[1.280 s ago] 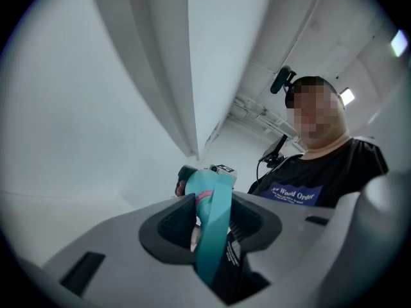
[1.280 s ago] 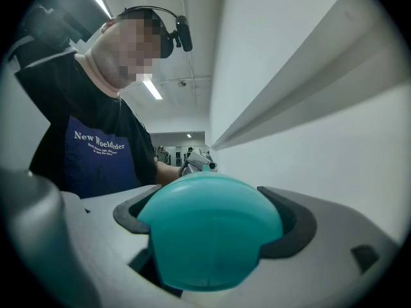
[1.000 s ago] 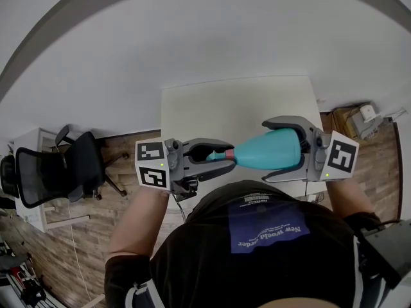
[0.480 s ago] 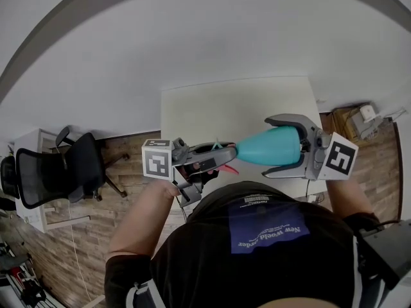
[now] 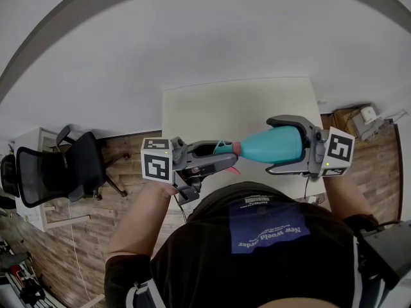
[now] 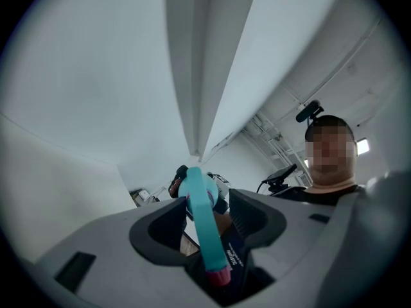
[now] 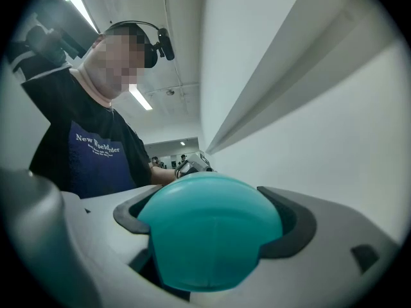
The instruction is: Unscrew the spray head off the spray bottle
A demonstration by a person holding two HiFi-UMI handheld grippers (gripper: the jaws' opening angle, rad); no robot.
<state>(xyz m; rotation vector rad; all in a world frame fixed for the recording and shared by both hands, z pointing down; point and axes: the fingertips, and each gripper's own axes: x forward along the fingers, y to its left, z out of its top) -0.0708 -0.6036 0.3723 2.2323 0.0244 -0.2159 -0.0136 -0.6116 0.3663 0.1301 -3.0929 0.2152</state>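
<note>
A teal spray bottle [image 5: 276, 145] lies level in the air above the near edge of the white table [image 5: 212, 108]. My right gripper [image 5: 270, 145] is shut on its wide body, which fills the right gripper view as a teal dome [image 7: 209, 230] between the pads. The spray head [image 5: 225, 149], teal with a pink trigger, points left into my left gripper [image 5: 231, 154]. In the left gripper view the head [image 6: 204, 223] sits between the jaws with a gap on the right side. These jaws have just been opening around it.
A black office chair [image 5: 61, 165] stands on the wooden floor at the left. A cardboard box [image 5: 359, 117] sits on the floor at the right of the table. The person's torso in a dark shirt [image 5: 263, 236] is right under both grippers.
The left gripper has rolled about its own axis, so its marker cube shows another face and the pink trigger hangs below. Its jaws stand wider. The right gripper and bottle shifted slightly.
</note>
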